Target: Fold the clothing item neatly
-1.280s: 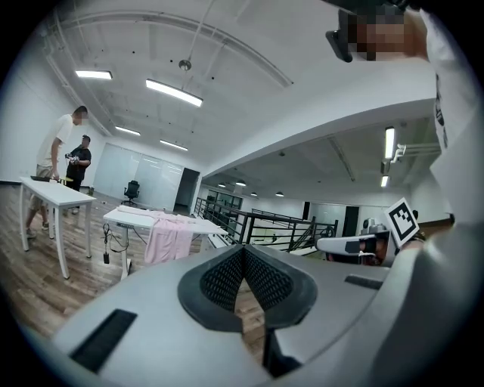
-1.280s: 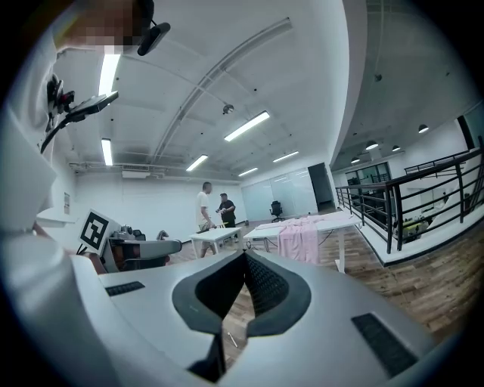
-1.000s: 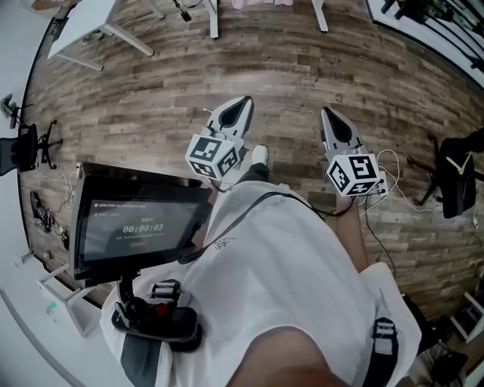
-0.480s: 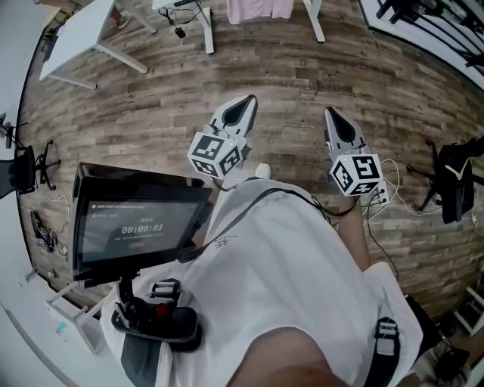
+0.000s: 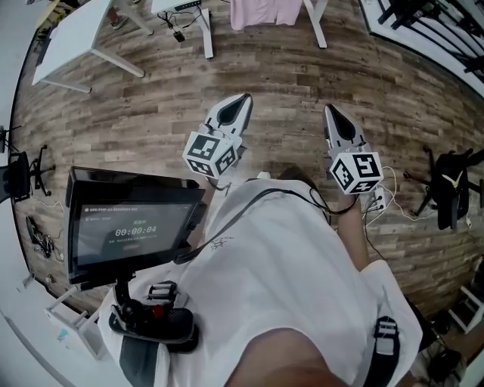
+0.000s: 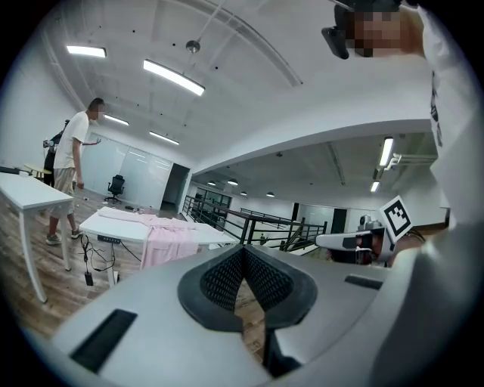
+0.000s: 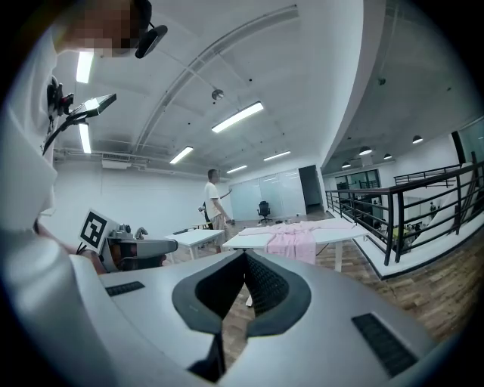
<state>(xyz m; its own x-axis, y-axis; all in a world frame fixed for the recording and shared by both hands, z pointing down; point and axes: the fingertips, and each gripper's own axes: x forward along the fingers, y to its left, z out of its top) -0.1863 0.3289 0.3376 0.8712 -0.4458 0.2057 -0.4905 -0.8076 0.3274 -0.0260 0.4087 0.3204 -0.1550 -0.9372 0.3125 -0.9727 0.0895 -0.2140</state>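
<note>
Cut off at head view's top edge: pink garment [image 5: 261, 11], only hanging lower part in frame; white table [image 5: 315, 23] carrying it, only legs showing. Too small to read: smaller print on monitor [image 5: 132, 227]. Unclear at right: dark item [image 5: 452, 193] on stand, chair or bag, cannot tell. Hidden under white shirt [image 5: 287, 287]: most of wearer's lower body.

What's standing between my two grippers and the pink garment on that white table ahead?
Nothing visible. Only bare wood floor lies between the left gripper and right gripper, both shut and empty, and the white table with the pink garment draped over it. A second table stands off to the left.
</note>
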